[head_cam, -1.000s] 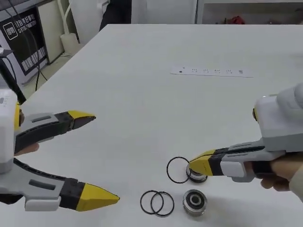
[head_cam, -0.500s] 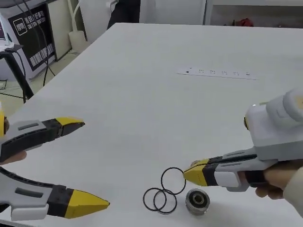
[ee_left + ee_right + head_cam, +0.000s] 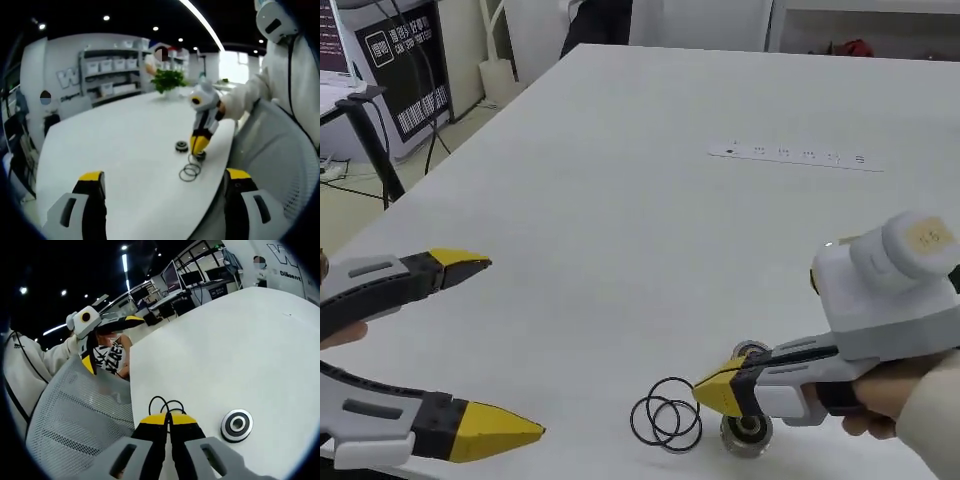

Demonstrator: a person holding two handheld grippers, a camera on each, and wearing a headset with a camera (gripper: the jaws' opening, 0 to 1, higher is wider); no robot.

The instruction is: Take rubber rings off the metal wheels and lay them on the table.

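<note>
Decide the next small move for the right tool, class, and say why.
Probably open the right tool and lift it clear. Its jaws are shut with the tips at the edge of three rubber rings, which already lie overlapped on the table; whether it pinches one I cannot tell. A metal wheel sits just beside it.

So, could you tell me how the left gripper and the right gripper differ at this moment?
The left gripper has its jaws wide open, while the right gripper has its jaws closed. The left gripper hangs well away from the parts, whereas the right gripper has its tips down at the rubber rings on the table. Both have yellow tips.
</note>
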